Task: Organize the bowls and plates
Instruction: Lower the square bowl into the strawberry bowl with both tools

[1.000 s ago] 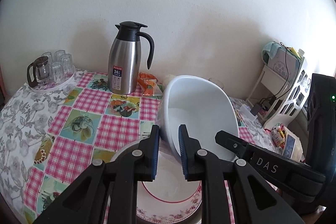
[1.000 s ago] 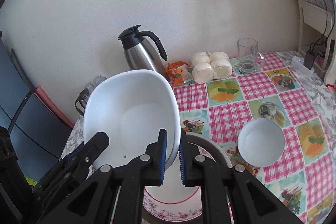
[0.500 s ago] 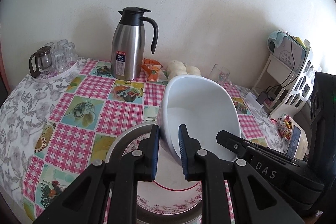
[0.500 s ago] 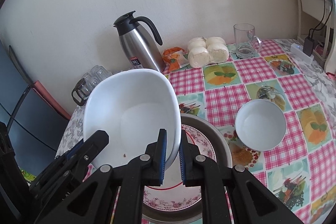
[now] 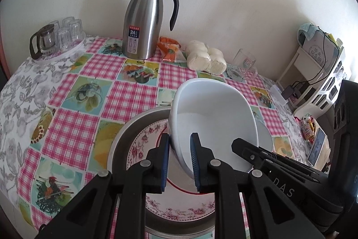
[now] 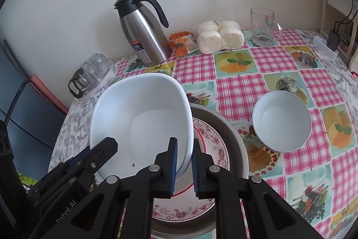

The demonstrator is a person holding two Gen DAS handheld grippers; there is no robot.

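Right now I hold the big white bowl (image 6: 143, 118) with both my grippers. It hangs tilted over the flowery plate (image 5: 179, 209), which sits inside a wide grey metal dish (image 5: 125, 138). I cannot tell if the bowl touches the plate yet.

My left gripper (image 5: 179, 160) pinches one side of the rim, and my right gripper (image 6: 184, 162) pinches the other side. The fingers are squeezed tight on the rim, one pad inside the bowl and one outside.

I think this bowl is heavy and hard. It looks smooth and shiny, so it could slip. It could also crack if it bangs on the plate. The thin rim is the only good place to hold it, and two sides are safer than one. I should set it down slowly and keep it from tipping.

The desk (image 5: 73, 118) has a slick cloth with pink checks and fruit pictures. A small white bowl (image 6: 282, 121) sits on it, near the metal dish. By the pale wall stand a steel jug (image 5: 143, 21), a bag of white buns (image 5: 205, 58), an orange packet (image 5: 169, 48) and a glass mug (image 6: 264, 26). Some little glasses (image 5: 67, 34) stand on a tray in the corner.
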